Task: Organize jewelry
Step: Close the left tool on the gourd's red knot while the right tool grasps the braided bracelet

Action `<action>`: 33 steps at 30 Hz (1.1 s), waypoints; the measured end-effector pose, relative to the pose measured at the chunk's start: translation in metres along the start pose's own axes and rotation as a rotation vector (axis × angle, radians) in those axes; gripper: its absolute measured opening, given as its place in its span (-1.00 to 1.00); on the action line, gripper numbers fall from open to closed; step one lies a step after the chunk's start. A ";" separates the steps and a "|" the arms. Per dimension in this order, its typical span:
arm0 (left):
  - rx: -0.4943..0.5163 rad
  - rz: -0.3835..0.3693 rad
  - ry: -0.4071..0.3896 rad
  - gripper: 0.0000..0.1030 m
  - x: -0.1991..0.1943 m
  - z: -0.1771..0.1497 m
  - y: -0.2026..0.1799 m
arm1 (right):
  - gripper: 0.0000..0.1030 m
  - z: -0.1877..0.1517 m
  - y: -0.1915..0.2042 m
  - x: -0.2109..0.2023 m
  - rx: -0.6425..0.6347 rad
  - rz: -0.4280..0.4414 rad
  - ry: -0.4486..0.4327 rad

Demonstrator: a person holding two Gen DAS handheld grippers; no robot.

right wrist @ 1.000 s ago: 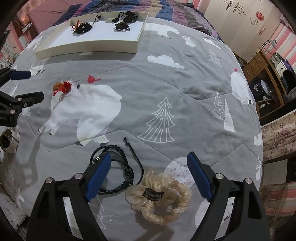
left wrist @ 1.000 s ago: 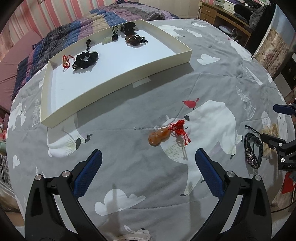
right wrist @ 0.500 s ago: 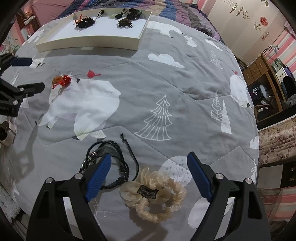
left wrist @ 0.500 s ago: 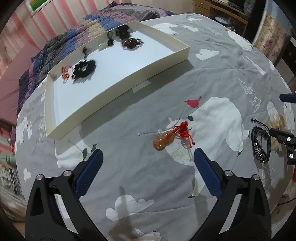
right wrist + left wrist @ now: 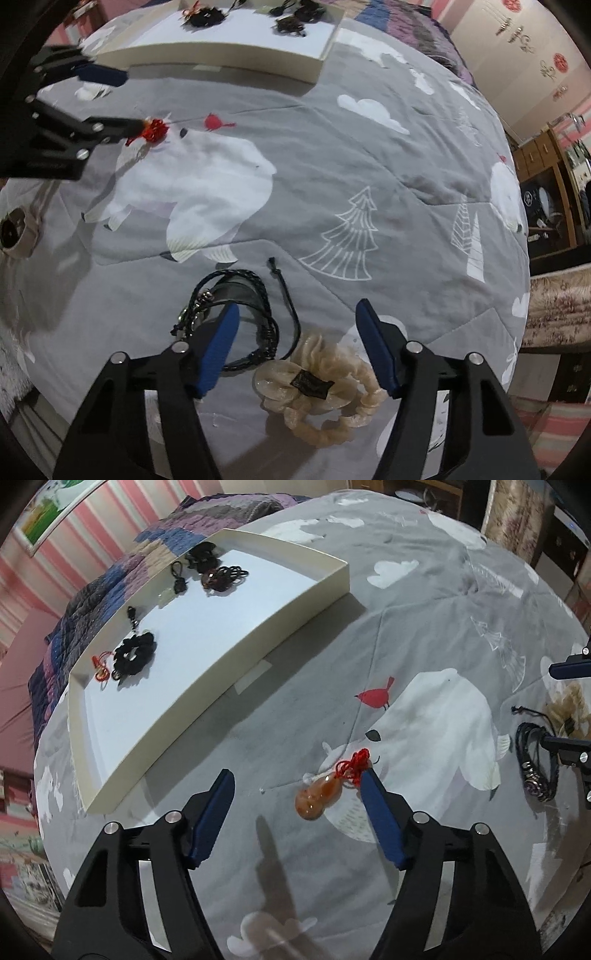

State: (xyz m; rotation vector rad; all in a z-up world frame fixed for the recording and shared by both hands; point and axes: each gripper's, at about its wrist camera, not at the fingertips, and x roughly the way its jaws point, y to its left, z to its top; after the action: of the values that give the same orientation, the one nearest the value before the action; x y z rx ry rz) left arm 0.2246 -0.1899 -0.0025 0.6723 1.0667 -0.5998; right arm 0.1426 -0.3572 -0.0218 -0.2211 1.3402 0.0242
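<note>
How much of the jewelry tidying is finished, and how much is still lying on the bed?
Partly done: several pieces, among them a black flower-shaped scrunchie, already lie in the shallow cream tray. In hand, nothing yet: the open left gripper brackets an orange gourd pendant on red cord, and the open right gripper hovers over a cream ruffled scrunchie. That scrunchie, the pendant and a black braided bracelet remain on the quilt.
</note>
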 end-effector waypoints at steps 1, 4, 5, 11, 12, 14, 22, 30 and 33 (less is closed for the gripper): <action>0.011 0.000 0.000 0.36 0.001 0.001 -0.001 | 0.18 0.001 0.001 0.002 -0.006 0.004 0.007; 0.048 -0.007 0.005 0.28 0.006 0.004 -0.008 | 0.10 0.004 0.004 0.007 -0.025 0.006 0.025; 0.058 -0.011 0.009 0.25 0.007 0.005 -0.010 | 0.08 0.005 0.003 0.008 -0.026 0.008 0.030; 0.088 -0.043 0.016 -0.10 0.011 0.011 -0.017 | 0.00 0.009 0.001 0.018 -0.027 0.026 0.052; 0.092 -0.052 0.017 -0.15 0.012 0.014 -0.020 | -0.02 0.009 0.001 0.018 -0.028 0.029 0.051; 0.100 -0.055 0.017 -0.26 0.011 0.015 -0.027 | -0.03 0.008 0.001 0.018 -0.024 0.041 0.048; 0.102 -0.104 0.024 -0.79 0.010 0.025 -0.044 | -0.59 0.005 0.000 0.017 -0.014 0.136 0.027; 0.046 -0.090 0.007 -0.91 0.003 0.027 -0.032 | -0.83 0.001 -0.010 0.010 0.015 0.126 -0.009; 0.010 -0.078 -0.025 -0.91 -0.009 0.028 -0.020 | -0.84 0.001 -0.019 0.002 0.031 0.119 -0.032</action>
State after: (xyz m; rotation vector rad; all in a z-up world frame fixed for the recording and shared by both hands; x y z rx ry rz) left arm 0.2232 -0.2225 0.0107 0.6328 1.0709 -0.6800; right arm 0.1472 -0.3758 -0.0207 -0.1141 1.3193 0.1064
